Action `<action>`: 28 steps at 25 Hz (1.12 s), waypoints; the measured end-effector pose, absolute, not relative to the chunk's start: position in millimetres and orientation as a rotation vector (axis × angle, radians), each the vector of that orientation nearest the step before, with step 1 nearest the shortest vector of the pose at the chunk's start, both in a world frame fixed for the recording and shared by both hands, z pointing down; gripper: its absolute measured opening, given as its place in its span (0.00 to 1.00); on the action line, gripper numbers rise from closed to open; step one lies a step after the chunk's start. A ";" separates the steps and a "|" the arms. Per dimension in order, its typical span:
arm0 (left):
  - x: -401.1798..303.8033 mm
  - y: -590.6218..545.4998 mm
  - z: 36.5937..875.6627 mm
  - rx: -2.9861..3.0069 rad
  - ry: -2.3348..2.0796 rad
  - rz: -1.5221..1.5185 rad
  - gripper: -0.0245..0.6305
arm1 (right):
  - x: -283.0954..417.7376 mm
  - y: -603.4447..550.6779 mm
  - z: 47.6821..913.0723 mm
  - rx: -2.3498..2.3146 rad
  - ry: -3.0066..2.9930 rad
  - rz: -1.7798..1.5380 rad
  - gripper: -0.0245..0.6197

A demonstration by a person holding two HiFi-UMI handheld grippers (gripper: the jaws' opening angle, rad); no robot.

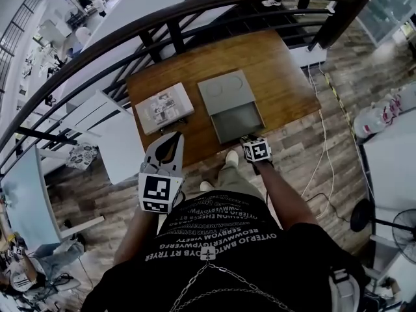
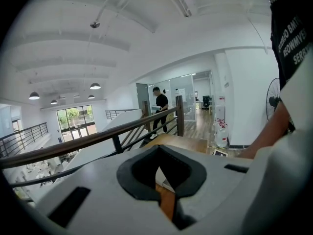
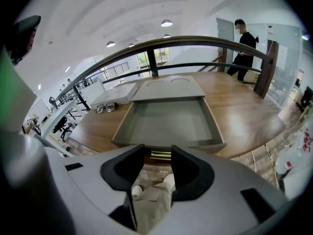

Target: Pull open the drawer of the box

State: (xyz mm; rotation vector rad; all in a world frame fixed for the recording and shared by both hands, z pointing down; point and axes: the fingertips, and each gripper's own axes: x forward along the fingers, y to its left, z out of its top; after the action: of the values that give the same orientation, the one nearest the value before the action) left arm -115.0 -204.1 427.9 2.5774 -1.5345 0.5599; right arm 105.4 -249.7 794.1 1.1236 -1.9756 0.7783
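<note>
A grey box stands on the wooden table. Its drawer is pulled out toward me and holds nothing. My right gripper sits right at the drawer's front, jaws open. The drawer's brass handle shows in the gap between them, and the pads do not press on it. My left gripper hangs off the table's near edge to the left, raised and level. Its jaws are shut on nothing, with only a thin slit between them.
A white box lies left of the grey box, with a pair of glasses in front of it. A dark railing runs behind the table. A person stands at the far end. A fan stands at my right.
</note>
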 end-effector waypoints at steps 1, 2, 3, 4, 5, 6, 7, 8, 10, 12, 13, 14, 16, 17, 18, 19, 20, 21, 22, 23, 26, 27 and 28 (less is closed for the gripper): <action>-115.2 -203.1 426.6 2.583 -1.533 0.557 0.04 | 105.9 -250.8 784.0 1.136 -1.993 0.756 0.28; -116.3 -202.2 425.7 2.585 -1.533 0.552 0.04 | 107.2 -252.3 772.1 1.154 -2.010 0.727 0.26; -118.3 -201.4 425.5 2.586 -1.536 0.543 0.04 | 108.9 -254.5 758.8 1.179 -2.028 0.693 0.21; -120.9 -200.9 425.4 2.588 -1.539 0.528 0.04 | 110.5 -257.4 744.5 1.211 -2.047 0.656 0.14; -123.4 -200.7 424.4 2.591 -1.545 0.510 0.04 | 111.6 -260.6 729.2 1.246 -2.069 0.621 0.08; -125.7 -200.7 422.4 2.598 -1.550 0.492 0.04 | 111.6 -263.7 713.1 1.281 -2.096 0.586 0.04; -127.2 -200.3 420.0 2.609 -1.552 0.477 0.04 | 110.3 -265.7 696.2 1.312 -2.127 0.551 0.03; -127.4 -199.3 418.0 2.625 -1.544 0.466 0.04 | 108.3 -266.0 678.6 1.336 -2.160 0.513 0.03; -123.8 -195.2 414.5 2.666 -1.504 0.442 0.04 | 104.1 -262.3 642.1 1.369 -2.224 0.429 0.03; -118.6 -192.2 405.7 2.722 -1.475 0.389 0.04 | 97.2 -256.5 602.5 1.387 -2.302 0.367 0.03; -117.5 -191.7 400.2 2.746 -1.474 0.359 0.04 | 91.5 -253.2 581.4 1.389 -2.351 0.347 0.03; -118.0 -191.7 395.2 2.761 -1.482 0.334 0.04 | 85.0 -249.5 559.8 1.386 -2.401 0.325 0.03; -121.3 -192.4 386.7 2.769 -1.501 0.283 0.04 | 72.9 -241.3 517.8 1.380 -2.485 0.265 0.03; -123.7 -193.0 383.8 2.762 -1.505 0.257 0.04 | 68.2 -237.3 498.6 1.379 -2.514 0.229 0.03; -125.8 -193.9 381.5 2.754 -1.506 0.235 0.04 | 64.1 -233.7 481.1 1.380 -2.535 0.194 0.03; -127.1 -194.7 379.6 2.749 -1.501 0.220 0.04 | 60.8 -230.7 465.1 1.381 -2.551 0.164 0.03; -127.3 -194.9 378.6 2.747 -1.489 0.216 0.04 | 58.0 -228.2 450.4 1.383 -2.564 0.139 0.03; -126.1 -194.2 377.7 2.750 -1.474 0.216 0.04 | 56.1 -226.1 436.6 1.383 -2.575 0.117 0.03; -123.6 -192.5 376.0 2.756 -1.457 0.215 0.04 | 54.9 -223.9 423.3 1.382 -2.583 0.095 0.03; -120.5 -190.3 373.9 2.767 -1.442 0.215 0.04 | 54.2 -221.6 410.3 1.381 -2.590 0.073 0.03; -115.2 -184.7 372.7 2.797 -1.411 0.234 0.04 | 51.6 -216.0 377.7 1.378 -2.610 0.007 0.03; -114.7 -184.1 373.2 2.799 -1.405 0.236 0.04 | 50.3 -214.7 370.5 1.374 -2.611 -0.013 0.03; -114.0 -183.7 373.9 2.799 -1.397 0.233 0.04 | 49.2 -213.7 365.2 1.371 -2.611 -0.029 0.03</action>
State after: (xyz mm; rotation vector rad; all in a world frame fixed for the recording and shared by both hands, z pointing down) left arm -114.0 -183.7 373.9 2.7990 -1.3968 0.2326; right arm 49.2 -213.7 365.2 1.3706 -2.6114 -0.0287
